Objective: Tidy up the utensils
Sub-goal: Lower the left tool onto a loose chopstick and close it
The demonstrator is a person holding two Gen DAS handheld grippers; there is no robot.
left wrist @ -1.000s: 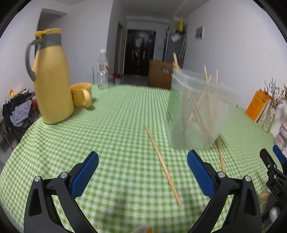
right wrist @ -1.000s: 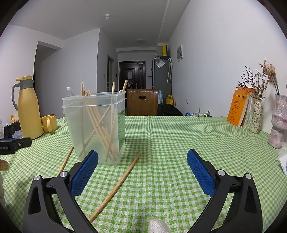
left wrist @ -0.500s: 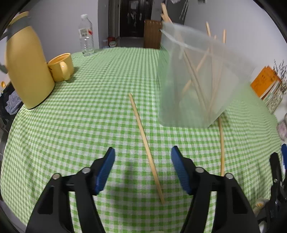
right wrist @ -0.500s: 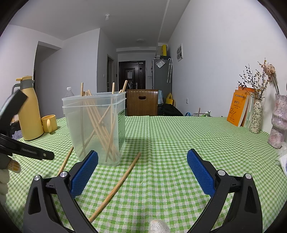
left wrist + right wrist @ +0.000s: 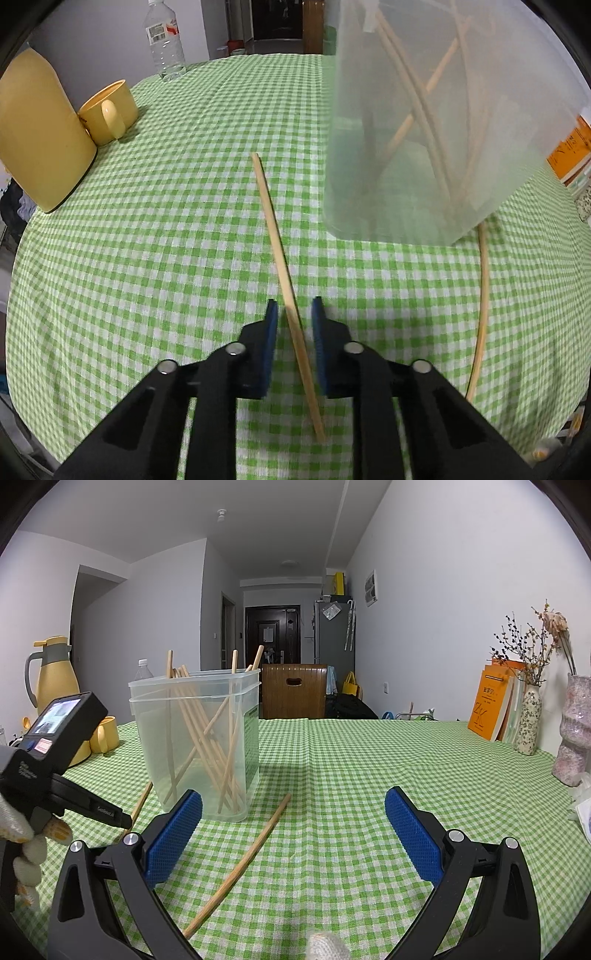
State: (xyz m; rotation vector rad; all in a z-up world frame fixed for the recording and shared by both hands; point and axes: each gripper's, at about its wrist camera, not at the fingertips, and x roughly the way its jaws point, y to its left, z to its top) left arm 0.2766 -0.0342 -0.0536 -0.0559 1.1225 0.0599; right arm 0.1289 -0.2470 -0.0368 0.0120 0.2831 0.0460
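Note:
A clear plastic container [image 5: 197, 746] holds several wooden chopsticks; it also shows in the left wrist view [image 5: 424, 133]. One chopstick [image 5: 280, 258] lies on the green checked cloth. My left gripper [image 5: 293, 314] straddles its near part, jaws narrowed with a small gap on each side, low over the table. A second chopstick [image 5: 482, 306] lies right of the container, also in the right wrist view [image 5: 240, 864]. My right gripper [image 5: 293, 823] is wide open and empty above the cloth. The left gripper's body [image 5: 55, 753] shows at that view's left.
A yellow thermos [image 5: 33, 136], a yellow mug [image 5: 109, 110] and a water bottle [image 5: 164, 40] stand at the left. Orange books [image 5: 493, 705] and two vases [image 5: 528, 720] stand at the right by the wall.
My left gripper dropped toward the table and moved forward over the chopstick while its jaws narrowed from wide open to nearly closed around it. The right gripper stayed still.

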